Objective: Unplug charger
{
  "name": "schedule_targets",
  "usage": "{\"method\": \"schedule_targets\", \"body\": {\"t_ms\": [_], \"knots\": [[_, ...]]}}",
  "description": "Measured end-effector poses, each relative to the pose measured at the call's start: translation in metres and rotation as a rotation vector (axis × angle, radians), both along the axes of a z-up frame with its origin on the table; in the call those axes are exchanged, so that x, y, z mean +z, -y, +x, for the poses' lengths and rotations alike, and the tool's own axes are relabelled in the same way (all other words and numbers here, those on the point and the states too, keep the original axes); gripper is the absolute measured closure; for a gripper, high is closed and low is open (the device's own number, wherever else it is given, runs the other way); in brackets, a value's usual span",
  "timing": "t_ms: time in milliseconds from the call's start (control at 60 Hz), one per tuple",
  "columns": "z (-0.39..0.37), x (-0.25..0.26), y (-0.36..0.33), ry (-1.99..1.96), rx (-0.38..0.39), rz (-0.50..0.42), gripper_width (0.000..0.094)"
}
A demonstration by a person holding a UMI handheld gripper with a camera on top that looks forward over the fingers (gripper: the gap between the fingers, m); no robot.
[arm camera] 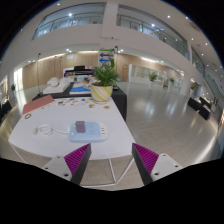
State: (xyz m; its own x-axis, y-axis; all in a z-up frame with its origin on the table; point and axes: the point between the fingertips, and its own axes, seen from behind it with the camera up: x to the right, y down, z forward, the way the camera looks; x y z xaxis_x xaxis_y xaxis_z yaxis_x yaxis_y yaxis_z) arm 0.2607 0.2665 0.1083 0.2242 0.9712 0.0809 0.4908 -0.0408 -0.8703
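Note:
A white power strip (88, 130) lies on the white table (60, 142), ahead of my fingers and a little left. A small dark charger (80, 126) is plugged into its top. A thin white cable (45, 128) loops on the table to the left of the strip. My gripper (112, 160) is open and empty, held back from the table's near edge above the tiled floor. The left finger (76, 158) and the right finger (147, 157) stand wide apart.
A potted plant (104, 78) stands at the far end of the table, with books (80, 90) and a pink object (40, 102) nearby. A black cabinet (119, 100) sits right of the table. Open tiled floor (165, 115) stretches to the right.

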Motion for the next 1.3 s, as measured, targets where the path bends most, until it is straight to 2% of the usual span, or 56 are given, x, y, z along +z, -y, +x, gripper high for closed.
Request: {"method": "schedule_targets", "body": {"t_ms": [750, 1100, 1300], "knots": [[-0.077, -0.029, 0.112, -0.057, 0.239, -0.071, 0.0082], [-0.166, -0.061, 0.102, -0.111, 0.227, -0.030, 0.0084], [-0.202, -0.072, 0.104, -0.138, 0.232, -0.040, 0.0084]]}}
